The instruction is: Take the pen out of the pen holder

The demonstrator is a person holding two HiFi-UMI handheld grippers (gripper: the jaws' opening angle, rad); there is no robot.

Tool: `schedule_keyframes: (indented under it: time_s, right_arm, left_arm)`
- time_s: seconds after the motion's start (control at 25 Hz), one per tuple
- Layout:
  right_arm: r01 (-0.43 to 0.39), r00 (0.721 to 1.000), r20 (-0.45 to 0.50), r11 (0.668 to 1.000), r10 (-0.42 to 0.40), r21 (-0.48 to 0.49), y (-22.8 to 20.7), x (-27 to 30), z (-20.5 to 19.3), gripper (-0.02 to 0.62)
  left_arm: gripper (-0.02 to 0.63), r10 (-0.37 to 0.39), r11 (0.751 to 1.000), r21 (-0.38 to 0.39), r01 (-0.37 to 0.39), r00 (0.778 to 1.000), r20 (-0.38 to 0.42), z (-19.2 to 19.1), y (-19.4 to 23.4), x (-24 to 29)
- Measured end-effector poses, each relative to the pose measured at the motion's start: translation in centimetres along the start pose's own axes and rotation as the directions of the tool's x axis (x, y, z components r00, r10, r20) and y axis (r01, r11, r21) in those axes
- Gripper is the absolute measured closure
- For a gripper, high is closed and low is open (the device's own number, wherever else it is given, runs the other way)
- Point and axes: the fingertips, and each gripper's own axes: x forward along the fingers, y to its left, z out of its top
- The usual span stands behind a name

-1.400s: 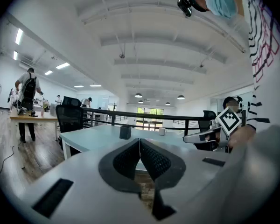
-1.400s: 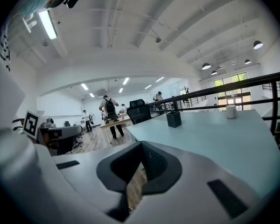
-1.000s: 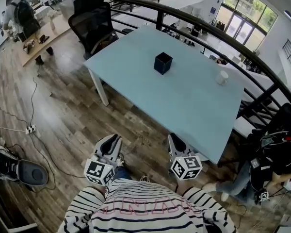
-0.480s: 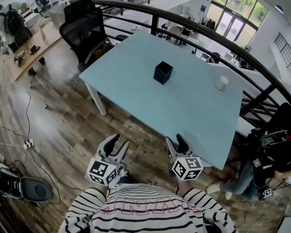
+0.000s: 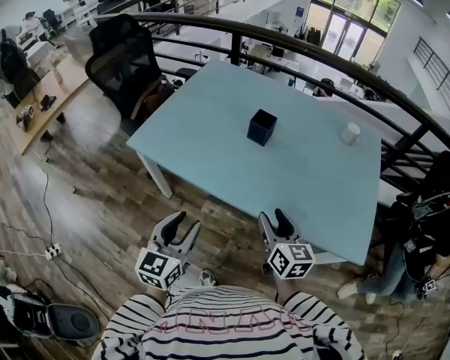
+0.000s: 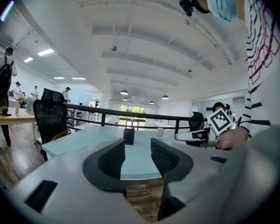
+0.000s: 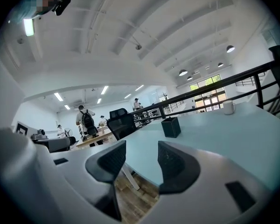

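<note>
Stepped closer to the pale blue table (image 5: pixel 202 126) than a second ago, bringing the black square pen holder (image 5: pixel 262 127) lower and nearer in the head view. Opened just now from shut to wide at both the left gripper (image 5: pixel 186 222) and the right gripper (image 5: pixel 274 217), with nothing between either pair of jaws. Held close to the striped shirt (image 5: pixel 225 325), short of the table's near edge. Pen holder upright near the table's middle, well apart from both grippers, ahead of the jaws; white cup (image 5: pixel 350 133) farther right. No pen visible above the rim; presumably standing inside, long axis vertical. Right gripper judged the nearer, almost in line with the holder. Next move likely a forward reach over the rim, then a descent along that axis.
</note>
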Motion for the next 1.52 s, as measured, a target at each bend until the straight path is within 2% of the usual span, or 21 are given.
schedule_keyframes:
  time_s: [0.32, 0.64, 1.16, 1.52]
  right_arm:
    - [0.053, 0.999, 0.0, 0.999, -0.053, 0.013, 1.5, 2.7, -0.6, 0.373]
    - [0.072, 0.997, -0.015, 0.997, -0.071, 0.012, -0.1, 5.9, 0.3, 0.373]
    - [0.037, 0.999, -0.005, 0.999, -0.037, 0.01, -6.4, 13.4, 5.0, 0.373]
    - [-0.012, 1.0, -0.022, 1.0, 0.012, -0.004, -12.7, 17.3, 7.9, 0.374]
  left_arm:
    - [0.456, -0.038, 0.999, -0.002, 0.038, 0.999, -0.009, -0.3, 4.2, 0.2]
    - [0.456, -0.059, 0.997, -0.044, 0.058, 0.998, -0.018, -0.7, 5.8, 3.7]
    - [0.456, -0.046, 0.999, -0.021, 0.046, 0.999, -0.012, 2.1, 7.9, 13.9]
    - [0.456, -0.033, 0.999, -0.015, 0.033, 0.999, -0.006, 3.4, 6.3, 22.5]
